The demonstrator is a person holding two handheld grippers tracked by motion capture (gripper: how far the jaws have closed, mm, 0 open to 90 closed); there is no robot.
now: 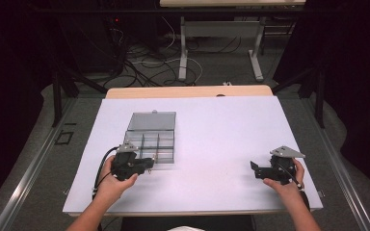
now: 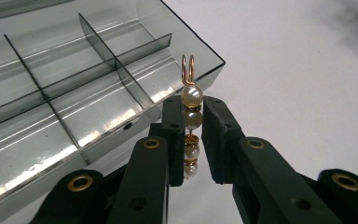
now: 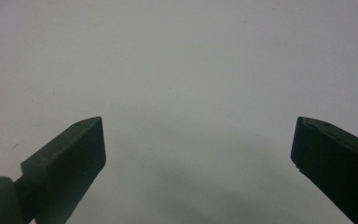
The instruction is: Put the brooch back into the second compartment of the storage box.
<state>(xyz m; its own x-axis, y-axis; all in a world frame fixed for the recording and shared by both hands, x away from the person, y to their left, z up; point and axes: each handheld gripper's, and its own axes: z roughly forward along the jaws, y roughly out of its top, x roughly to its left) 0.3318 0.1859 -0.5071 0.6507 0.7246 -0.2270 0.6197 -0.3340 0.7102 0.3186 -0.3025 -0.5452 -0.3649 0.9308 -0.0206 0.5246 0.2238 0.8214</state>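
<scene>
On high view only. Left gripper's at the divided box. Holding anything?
Observer: Yes. The left gripper is shut on a pearl earring, a string of pearls with gold spacers.
Operator: Over the box yet?
Observer: Not quite. Its gold hook sits just outside the near corner of the clear box.
Operator: Anything in the box?
Observer: The compartments I can see look empty.
Operator: Right gripper?
Observer: The right gripper has its jaws wide apart over bare white table.

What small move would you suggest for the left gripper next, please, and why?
Probably carry the pearl earring a little further over the open compartment box before releasing. The left gripper is shut on it just outside the box's near corner, and the compartments look empty. The right gripper is open over bare table.
</scene>
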